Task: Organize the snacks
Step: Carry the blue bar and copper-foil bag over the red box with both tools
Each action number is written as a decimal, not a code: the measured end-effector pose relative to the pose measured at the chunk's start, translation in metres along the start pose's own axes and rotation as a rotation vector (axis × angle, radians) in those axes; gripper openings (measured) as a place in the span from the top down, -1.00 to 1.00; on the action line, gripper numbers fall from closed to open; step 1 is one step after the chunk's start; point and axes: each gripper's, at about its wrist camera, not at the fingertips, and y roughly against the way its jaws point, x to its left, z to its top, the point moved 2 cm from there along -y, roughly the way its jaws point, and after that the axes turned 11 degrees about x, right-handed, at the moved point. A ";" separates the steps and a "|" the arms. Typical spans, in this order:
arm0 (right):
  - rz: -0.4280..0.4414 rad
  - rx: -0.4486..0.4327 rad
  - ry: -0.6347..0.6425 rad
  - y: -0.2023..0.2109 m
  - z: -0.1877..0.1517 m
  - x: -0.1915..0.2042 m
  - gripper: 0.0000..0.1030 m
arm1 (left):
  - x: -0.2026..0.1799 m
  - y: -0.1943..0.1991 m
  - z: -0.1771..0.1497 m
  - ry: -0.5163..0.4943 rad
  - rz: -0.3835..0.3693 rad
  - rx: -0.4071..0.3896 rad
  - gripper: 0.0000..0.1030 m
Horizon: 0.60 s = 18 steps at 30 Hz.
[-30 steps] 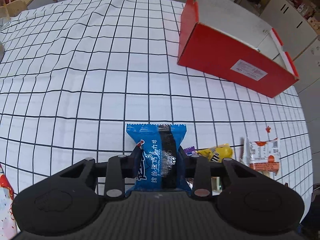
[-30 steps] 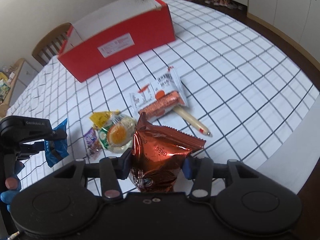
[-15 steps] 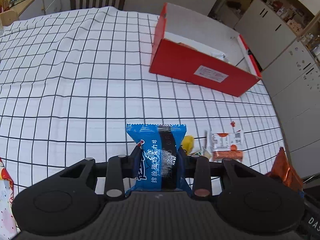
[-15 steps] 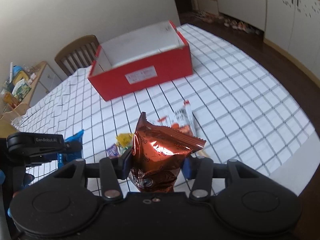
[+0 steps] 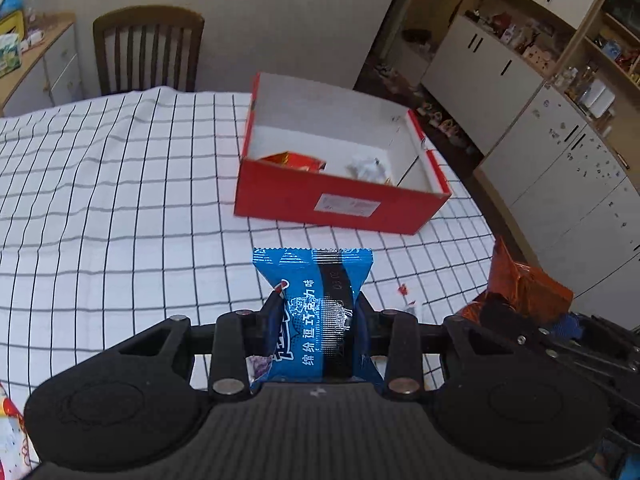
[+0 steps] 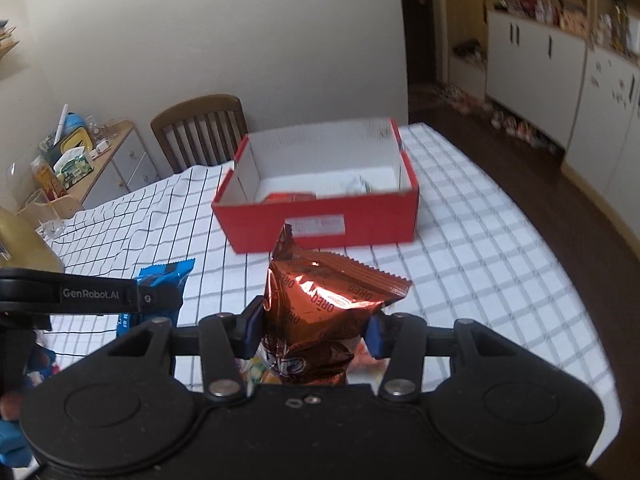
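Observation:
My left gripper point(image 5: 316, 312) is shut on a blue snack packet point(image 5: 316, 304), held upright above the checked tablecloth point(image 5: 120, 208). My right gripper point(image 6: 314, 322) is shut on a copper-brown Oreo bag point(image 6: 320, 312), also lifted off the table. An open red box point(image 5: 340, 200) with a white inside stands farther back on the table; a red packet point(image 5: 296, 159) and a white wrapped snack point(image 5: 366, 168) lie in it. In the right wrist view the same box point(image 6: 320, 220) sits straight ahead, and the left gripper with its blue packet point(image 6: 160, 280) shows at the left.
A wooden chair point(image 5: 148, 48) stands at the table's far edge. A side cabinet point(image 6: 100, 160) with clutter is at the left, white cupboards point(image 5: 560, 120) at the right. Other snack wrappers point(image 6: 256, 372) peek out under the right gripper. A colourful packet point(image 5: 8, 432) lies at the lower left.
Both grippers have risen with their packets and tipped up, so the red box's inside and the room behind it have come into view. The loose snacks on the table have dropped out of sight.

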 end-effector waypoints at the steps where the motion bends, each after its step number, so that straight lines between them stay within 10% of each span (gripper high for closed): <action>1: -0.004 -0.006 0.015 -0.001 0.005 -0.001 0.09 | -0.003 0.000 0.004 -0.004 0.000 -0.005 0.31; 18: -0.027 -0.097 0.146 -0.022 0.077 -0.017 0.09 | -0.028 -0.010 0.081 -0.009 0.036 -0.096 0.32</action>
